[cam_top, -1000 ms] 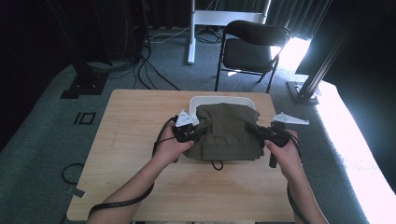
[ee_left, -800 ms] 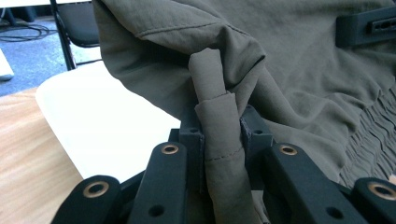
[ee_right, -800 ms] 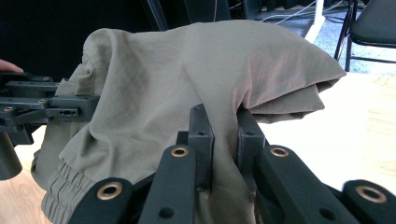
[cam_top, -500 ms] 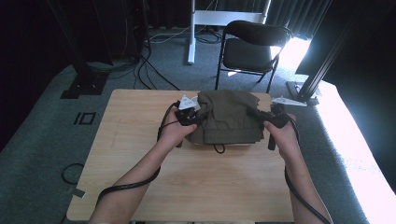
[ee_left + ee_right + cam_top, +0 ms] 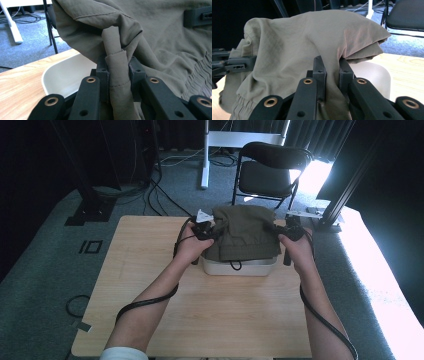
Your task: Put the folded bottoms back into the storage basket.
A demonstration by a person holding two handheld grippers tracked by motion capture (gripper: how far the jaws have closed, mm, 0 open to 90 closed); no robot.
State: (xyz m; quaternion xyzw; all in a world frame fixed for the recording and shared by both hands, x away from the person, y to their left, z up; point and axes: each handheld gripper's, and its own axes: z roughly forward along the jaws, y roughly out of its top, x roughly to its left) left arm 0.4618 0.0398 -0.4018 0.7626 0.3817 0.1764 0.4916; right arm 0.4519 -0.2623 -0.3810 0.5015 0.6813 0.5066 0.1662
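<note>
An olive-green folded garment [image 5: 245, 232] hangs lifted between both grippers above a white tray [image 5: 239, 267]. My left gripper [image 5: 212, 231] is shut on the garment's left edge; in the left gripper view a rolled fold of the garment [image 5: 118, 75] is pinched between the pads. My right gripper [image 5: 280, 230] is shut on the right edge, where cloth [image 5: 312, 45] bunches between the jaws in the right gripper view. The other gripper [image 5: 234, 65] holds the far side there. A dark drawstring [image 5: 235, 266] dangles over the tray's front wall.
The tray [image 5: 62, 77] sits at the far middle of a light wooden table [image 5: 200, 320]. A black folding chair [image 5: 267, 167] stands behind the table on grey carpet, beside a white stand leg [image 5: 205, 155] and cables. Bright sunlight falls on the floor at the right.
Both hands have carried the garment away from the person toward the table's far edge and slightly up. The tray's front has come into view below it. Both grips are unchanged.
</note>
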